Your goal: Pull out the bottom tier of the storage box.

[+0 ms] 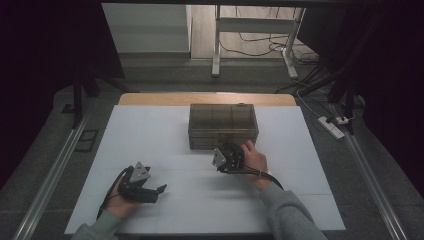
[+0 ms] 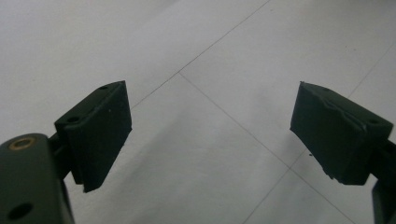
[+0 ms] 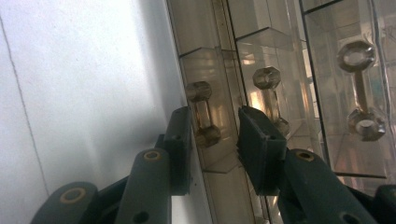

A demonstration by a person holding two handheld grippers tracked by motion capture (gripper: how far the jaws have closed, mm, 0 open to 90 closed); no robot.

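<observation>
Drawer box (image 1: 223, 126) sits toward the tabletop's far edge with every drawer shut, your right gripper (image 3: 215, 135) straddles a drawer handle (image 3: 202, 114) without pinching yet, your left gripper (image 2: 210, 135) rests spread wide, so pulling remains.

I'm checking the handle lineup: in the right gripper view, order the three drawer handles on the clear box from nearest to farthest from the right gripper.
1. Left handle, between the right gripper jaws.
2. Middle handle, just past the right-hand jaw.
3. Right handle, far right on the clear box.
</observation>
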